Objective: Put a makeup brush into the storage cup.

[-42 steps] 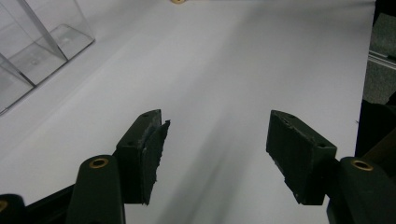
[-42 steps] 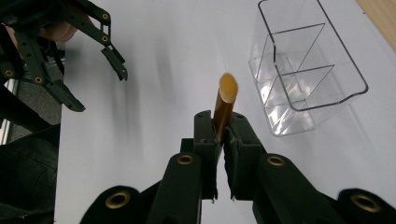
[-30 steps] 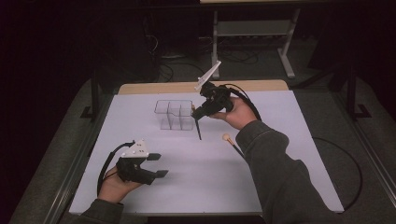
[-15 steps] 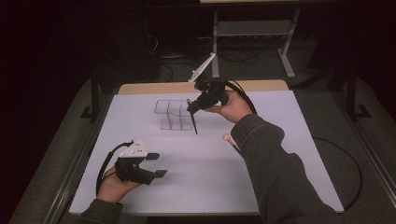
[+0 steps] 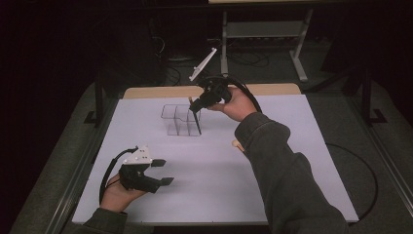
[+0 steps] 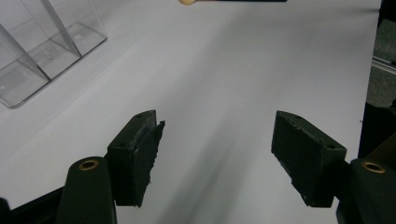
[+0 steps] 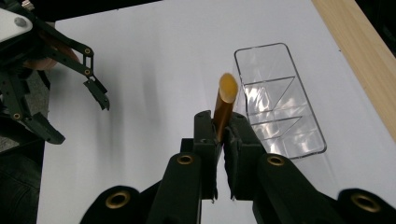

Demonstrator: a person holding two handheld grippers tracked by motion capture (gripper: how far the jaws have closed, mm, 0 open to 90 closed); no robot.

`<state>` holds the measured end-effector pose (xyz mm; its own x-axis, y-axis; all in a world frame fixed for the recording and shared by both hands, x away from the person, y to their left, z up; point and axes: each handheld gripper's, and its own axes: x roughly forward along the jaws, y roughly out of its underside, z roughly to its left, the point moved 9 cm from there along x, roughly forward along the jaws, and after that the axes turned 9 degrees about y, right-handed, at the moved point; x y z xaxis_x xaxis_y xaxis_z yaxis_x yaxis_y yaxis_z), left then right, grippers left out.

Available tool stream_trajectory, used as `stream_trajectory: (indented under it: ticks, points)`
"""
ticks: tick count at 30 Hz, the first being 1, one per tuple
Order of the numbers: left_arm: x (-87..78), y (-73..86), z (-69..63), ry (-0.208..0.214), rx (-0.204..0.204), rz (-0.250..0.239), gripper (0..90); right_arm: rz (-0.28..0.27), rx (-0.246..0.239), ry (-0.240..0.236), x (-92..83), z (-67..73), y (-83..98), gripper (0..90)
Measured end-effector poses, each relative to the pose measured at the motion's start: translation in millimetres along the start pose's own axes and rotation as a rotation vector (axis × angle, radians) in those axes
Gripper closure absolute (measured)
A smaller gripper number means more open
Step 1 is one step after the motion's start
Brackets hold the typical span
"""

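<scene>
Brush [image 7: 225,100] clamped upright in the right gripper [image 5: 195,106], hanging over the clear organizer [image 5: 181,119]; left gripper [image 5: 163,173] waits near the desk [image 5: 272,195] front, jaws apart, nothing between.

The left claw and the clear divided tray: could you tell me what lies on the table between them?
Nothing: bare white table separates the left claw from the clear tray, seen in the high view.

Left claw [image 5: 163,171] wide apart, right claw [image 5: 194,106] clamped
</scene>
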<state>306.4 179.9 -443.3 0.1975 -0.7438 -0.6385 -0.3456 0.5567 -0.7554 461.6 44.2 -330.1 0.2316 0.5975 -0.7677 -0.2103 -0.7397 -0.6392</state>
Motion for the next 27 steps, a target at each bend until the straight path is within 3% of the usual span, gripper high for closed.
stream_trajectory:
  ticks: [27]
  points:
    - [-2.8, -0.8, -0.1, 0.007, -0.005, -0.017, 29.6, 0.008, -0.011, 0.044, 9.9, -20.8, -40.0, 83.2]
